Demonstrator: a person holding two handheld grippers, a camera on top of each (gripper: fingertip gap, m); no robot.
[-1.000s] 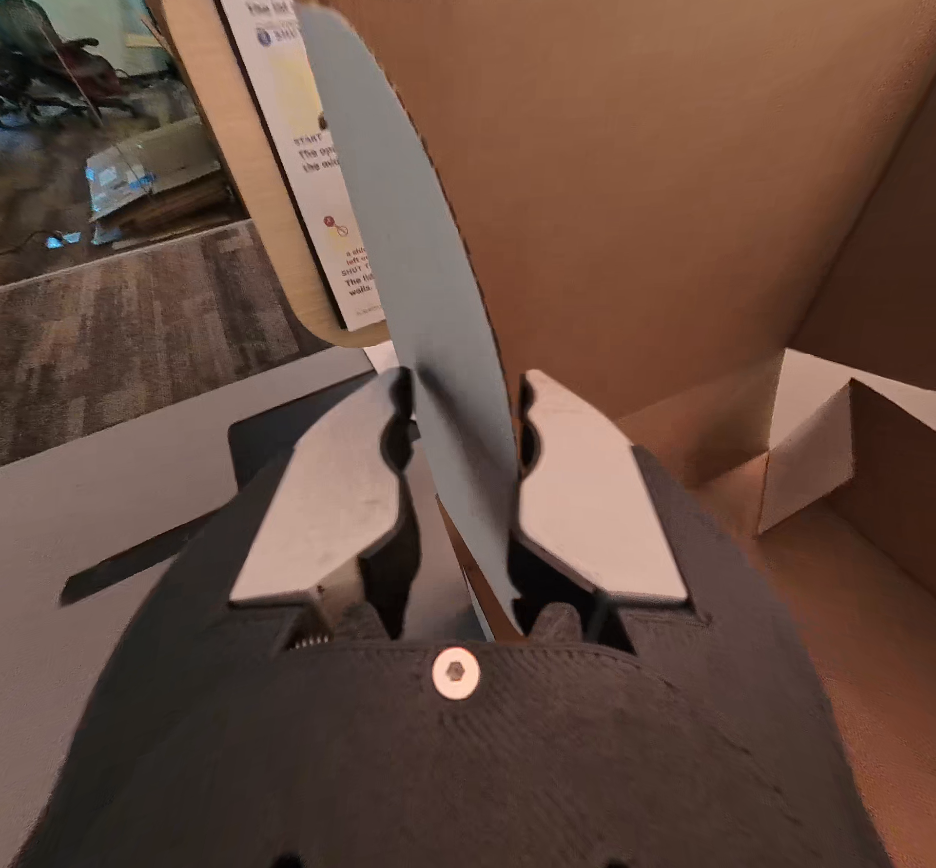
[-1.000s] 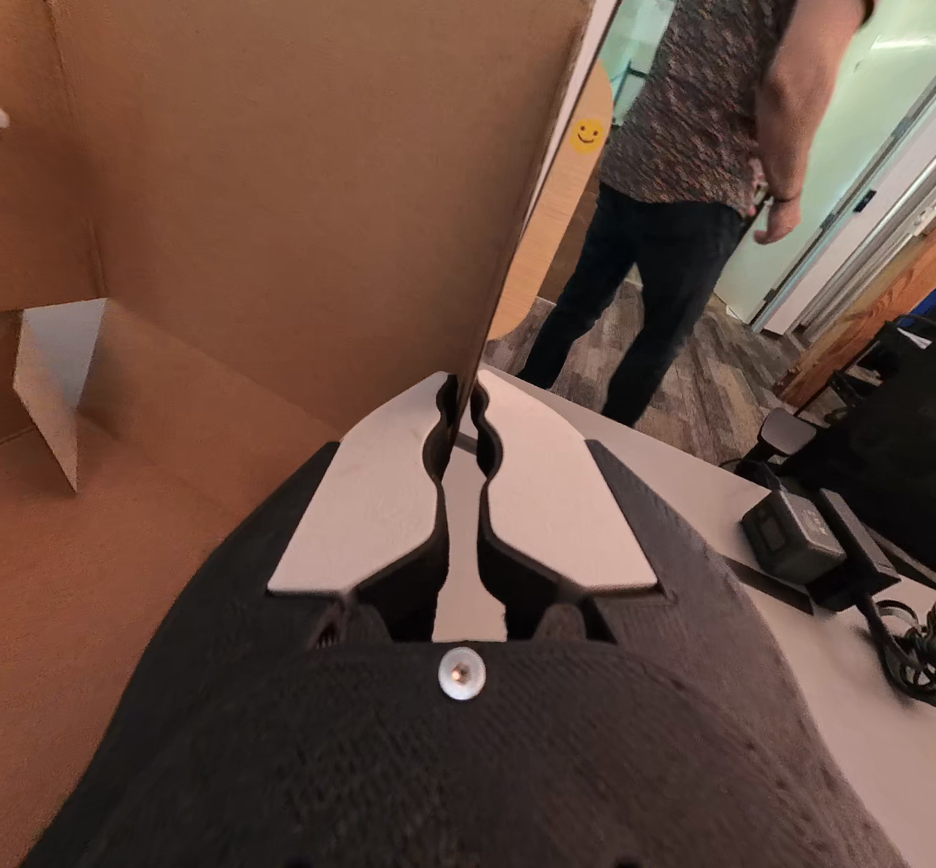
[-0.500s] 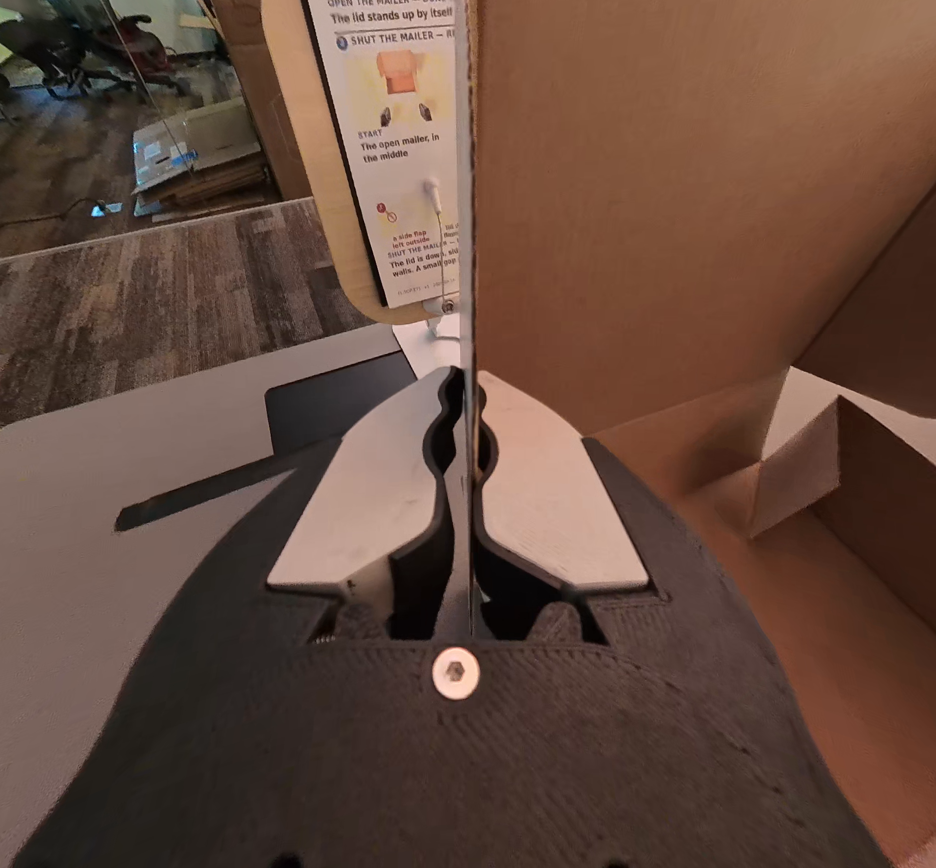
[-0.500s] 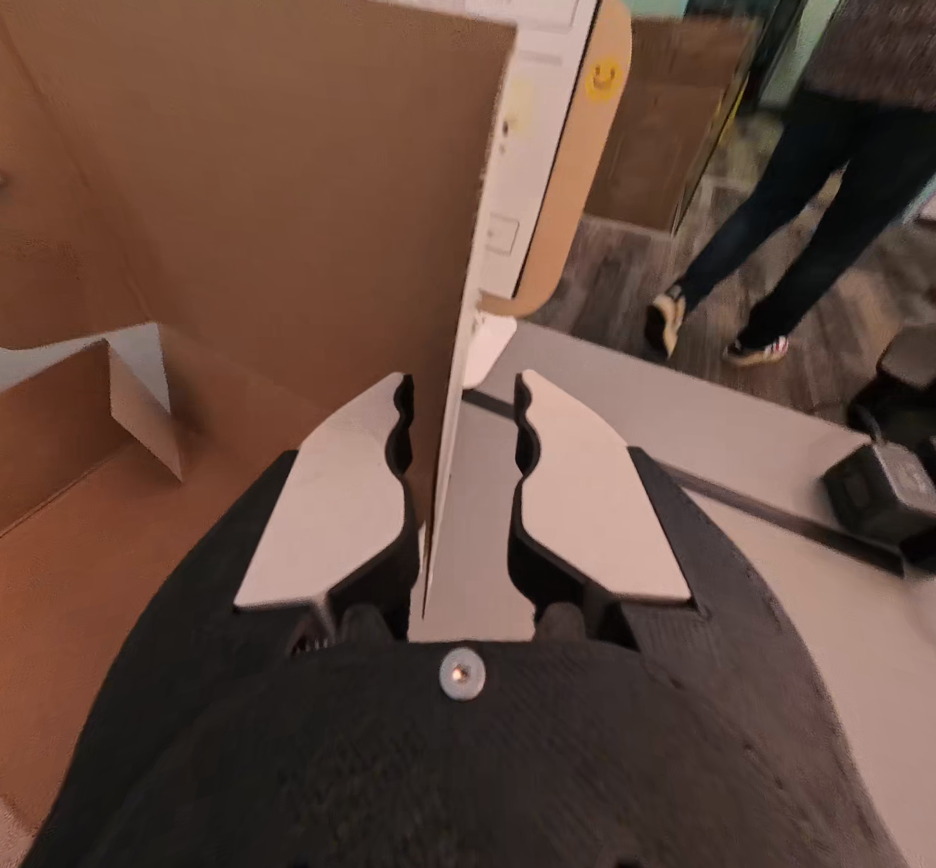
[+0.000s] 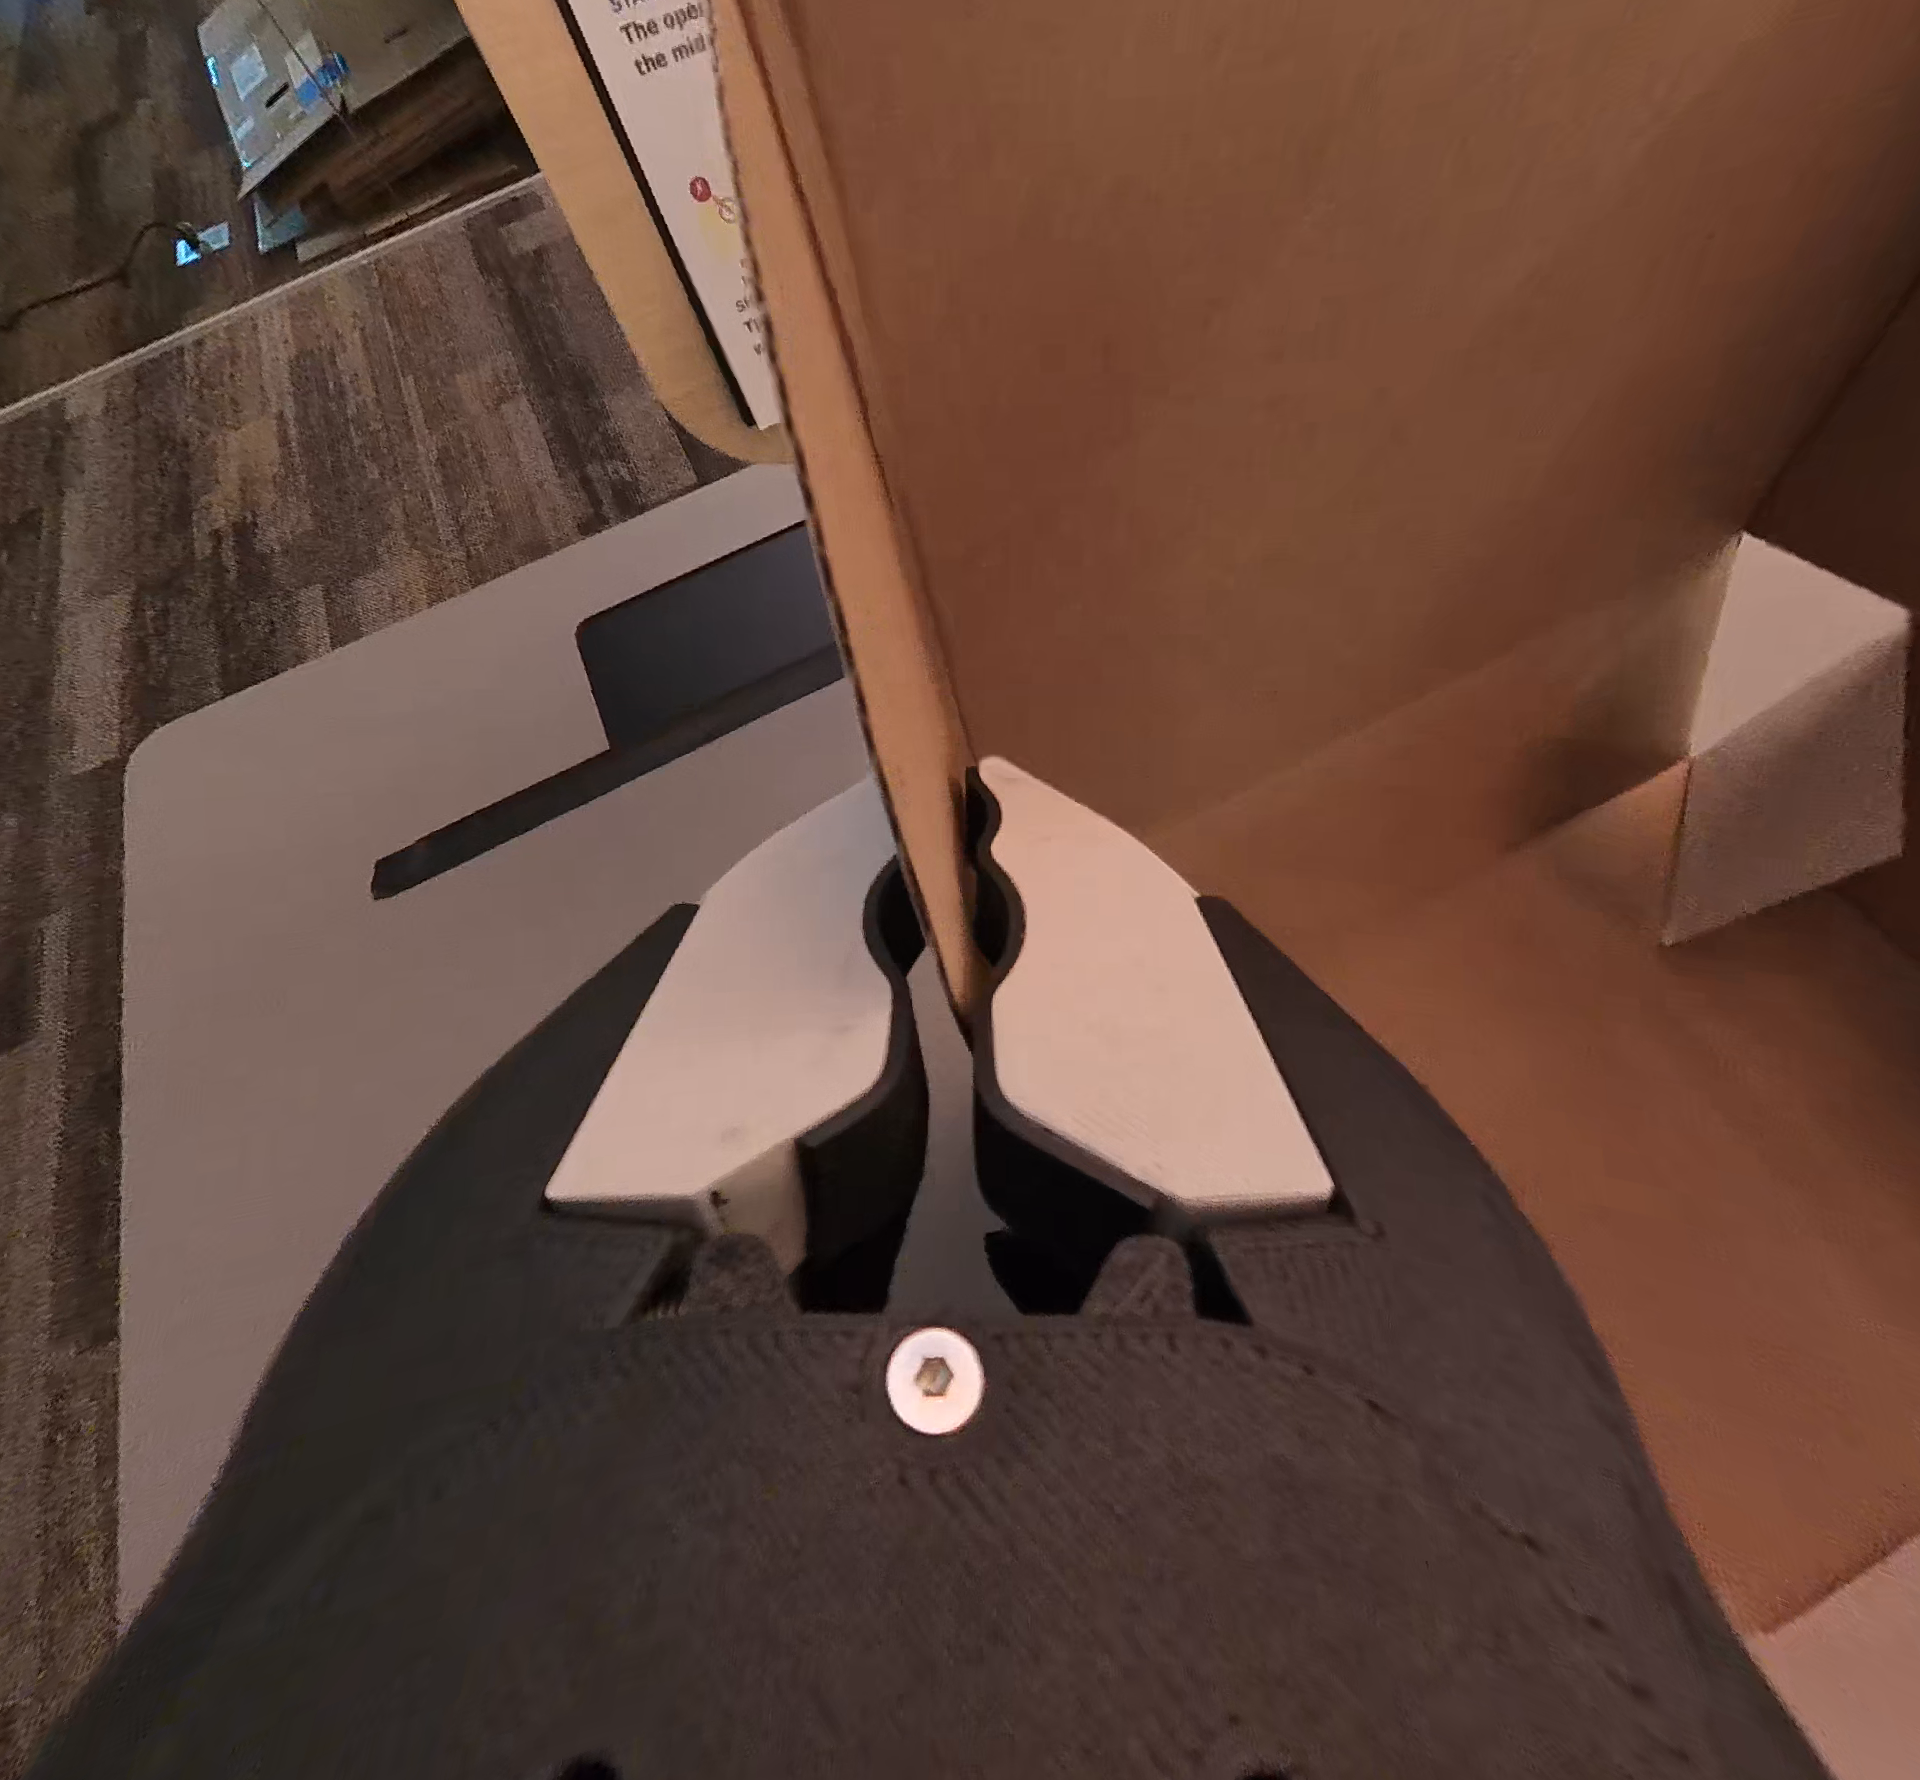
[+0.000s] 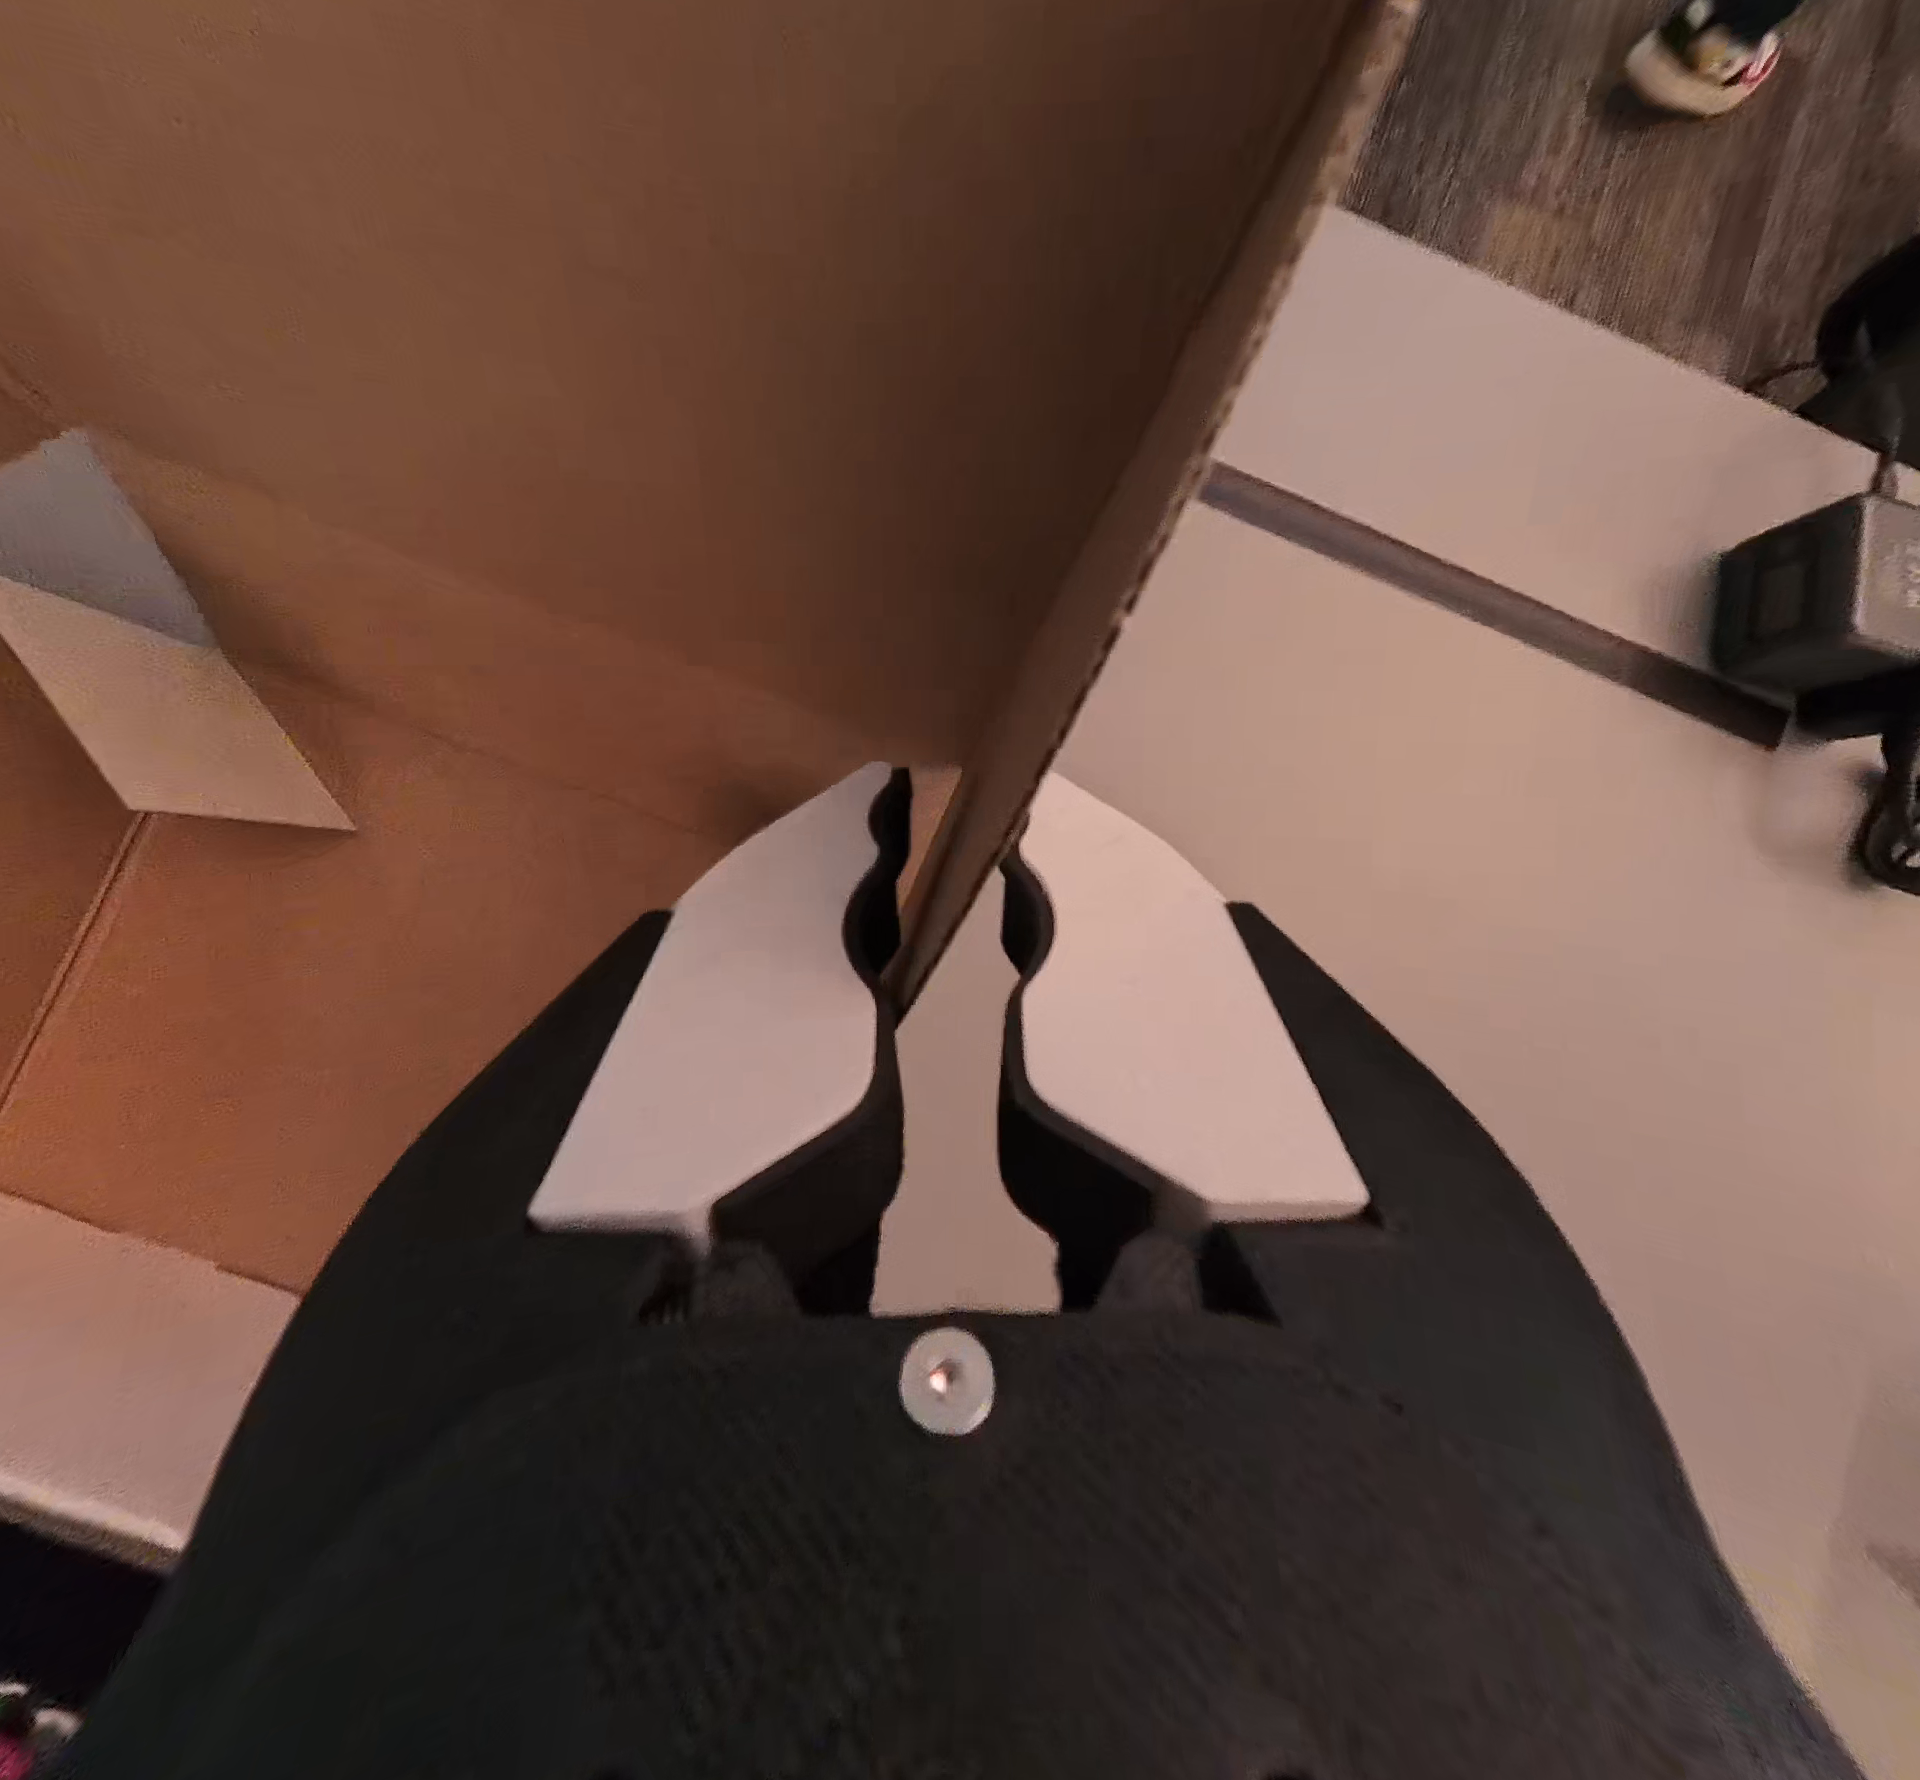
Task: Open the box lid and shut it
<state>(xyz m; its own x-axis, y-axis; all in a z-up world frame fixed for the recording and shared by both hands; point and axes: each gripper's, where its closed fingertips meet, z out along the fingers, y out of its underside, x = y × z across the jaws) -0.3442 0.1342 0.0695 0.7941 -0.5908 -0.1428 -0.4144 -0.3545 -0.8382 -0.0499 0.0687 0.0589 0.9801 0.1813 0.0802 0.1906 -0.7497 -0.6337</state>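
Note:
The brown cardboard box lies open on the table, its floor [image 5: 1558, 1159] to the right in the left wrist view and its floor [image 6: 260, 1003] to the left in the right wrist view. The lid [image 5: 1299, 276] stands raised and leans over the box; its inner face [image 6: 623, 224] fills the right wrist view. My left gripper [image 5: 933, 811] is shut on the lid's left side flap [image 5: 831, 483]. My right gripper [image 6: 954, 816] is shut on the lid's right side flap [image 6: 1195, 483]. White folded corner tabs [image 5: 1787, 774] [image 6: 125, 691] stand inside the box.
A printed instruction board on a wooden stand [image 5: 644, 172] stands behind the box on the left. A dark strip [image 5: 623, 774] crosses the grey table [image 5: 312, 1003]. On the right lie a black device with cables [image 6: 1818, 587] and a dark strip [image 6: 1455, 567]. A person's shoe [image 6: 1694, 57] is on the carpet.
The left gripper closed on the left flap a second ago and still holds it. The right gripper, open half a second ago, has closed on the right flap. The lid now leans lower over the box.

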